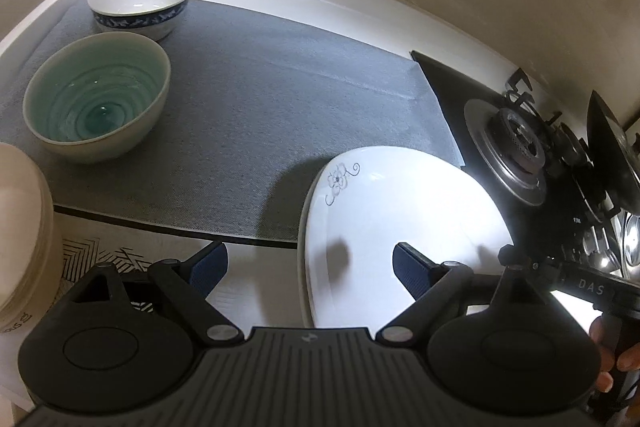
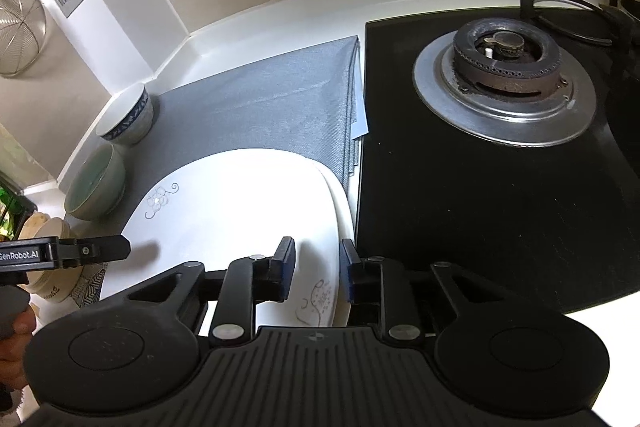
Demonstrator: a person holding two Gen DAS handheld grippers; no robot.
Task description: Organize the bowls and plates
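The white flower-printed plate point(image 2: 240, 211) lies on the grey mat point(image 1: 256, 99), its right edge just beside the black gas hob point(image 2: 480, 195). The right gripper point(image 2: 318, 273) has its jaws narrow and straddling the plate's near rim, pads point(image 2: 289, 275) not pressing on it as far as I can tell. The left gripper point(image 1: 306, 267) hovers with jaws spread wide and nothing between them, over the plate's left edge. To do the step well, likely seat the rim deep between the pads before lifting (glazed ware slips), keep the plate level, and steer clear of the teal bowl point(image 1: 98, 99) and the blue-patterned bowl point(image 1: 140, 3) at the back left
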